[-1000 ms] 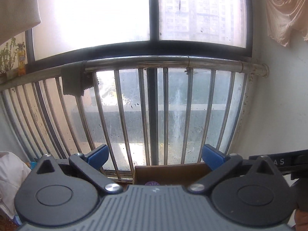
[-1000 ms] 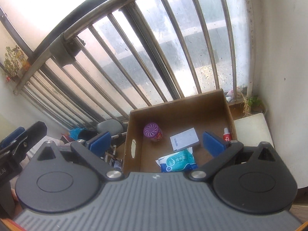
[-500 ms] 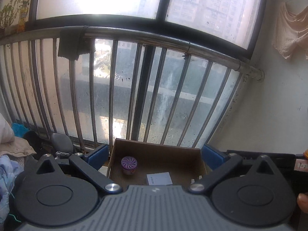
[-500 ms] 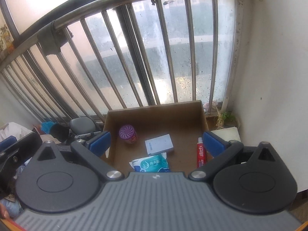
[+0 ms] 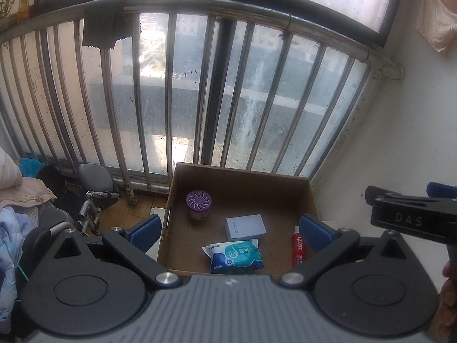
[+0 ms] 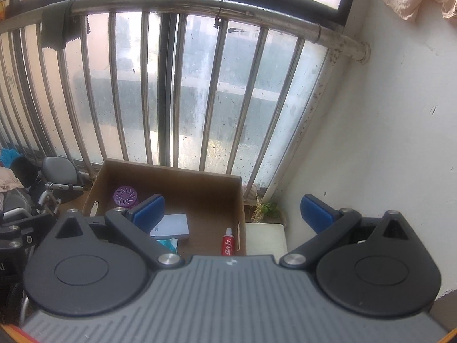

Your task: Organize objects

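Note:
An open cardboard box (image 5: 242,180) stands on the floor against the window railing; it also shows in the right wrist view (image 6: 200,183). Inside lie a purple round air freshener (image 5: 199,204) (image 6: 125,195), a white-grey small box (image 5: 245,226) (image 6: 174,225), a teal wet-wipes pack (image 5: 234,255) and a red toothpaste tube (image 5: 298,250) (image 6: 227,245). My left gripper (image 5: 228,228) is open and empty, high above the box. My right gripper (image 6: 232,214) is open and empty, above the box's right wall; it also shows at the right of the left wrist view (image 5: 411,214).
A metal railing (image 5: 200,85) and window stand behind the box. A white wall (image 6: 385,143) is on the right, with a white stool top (image 6: 265,237) and a small plant (image 6: 265,210) beside the box. A grey seat (image 5: 92,177), metal frame and clothes lie at left.
Both grippers have tilted downward, so the box and its contents have come into fuller view. The right gripper has shifted to the right of the box. Both stay open.

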Tool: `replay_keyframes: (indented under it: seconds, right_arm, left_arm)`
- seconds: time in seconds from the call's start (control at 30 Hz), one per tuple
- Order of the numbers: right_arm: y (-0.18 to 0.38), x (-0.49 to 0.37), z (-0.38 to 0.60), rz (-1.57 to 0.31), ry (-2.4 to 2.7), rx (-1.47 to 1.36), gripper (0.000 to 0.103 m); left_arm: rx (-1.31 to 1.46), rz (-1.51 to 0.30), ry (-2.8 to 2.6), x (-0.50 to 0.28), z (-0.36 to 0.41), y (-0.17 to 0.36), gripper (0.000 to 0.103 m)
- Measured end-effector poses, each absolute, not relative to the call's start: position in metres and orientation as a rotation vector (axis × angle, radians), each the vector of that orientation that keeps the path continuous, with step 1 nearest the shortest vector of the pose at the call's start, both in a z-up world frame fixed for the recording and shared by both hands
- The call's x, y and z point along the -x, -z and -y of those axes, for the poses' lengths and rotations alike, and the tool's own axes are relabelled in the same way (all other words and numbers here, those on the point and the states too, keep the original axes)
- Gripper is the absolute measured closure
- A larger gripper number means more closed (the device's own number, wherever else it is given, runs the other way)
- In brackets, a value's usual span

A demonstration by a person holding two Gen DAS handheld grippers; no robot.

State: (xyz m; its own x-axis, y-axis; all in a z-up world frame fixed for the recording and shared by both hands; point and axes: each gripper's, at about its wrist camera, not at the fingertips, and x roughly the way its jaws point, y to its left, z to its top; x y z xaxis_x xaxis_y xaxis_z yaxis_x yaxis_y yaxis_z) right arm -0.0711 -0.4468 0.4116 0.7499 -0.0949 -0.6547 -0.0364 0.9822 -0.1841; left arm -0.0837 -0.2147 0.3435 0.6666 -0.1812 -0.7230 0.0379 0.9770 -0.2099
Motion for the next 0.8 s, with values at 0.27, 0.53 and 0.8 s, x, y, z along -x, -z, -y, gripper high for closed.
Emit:
replay_keyframes:
  seconds: [0.27,0.53,0.8]
  right_arm:
    - [-0.426,0.079,0.449,-0.642,0.067,0.206,0.001]
    - [-0.453,0.086,0.457,-0.514,0.066,0.135,0.001]
    - [-0.463,0.083,0.450,-0.484,0.060,0.131,0.001]
  left_arm:
    - [0.115,-0.812,0.097,0.085,0.220,-0.345,0.000]
    - [0.098,-0.806,0.069,0.080,0.214,-0.348,0.000]
    - [0.080,-0.773,0.058,0.075,0.209,-0.356,0.000]
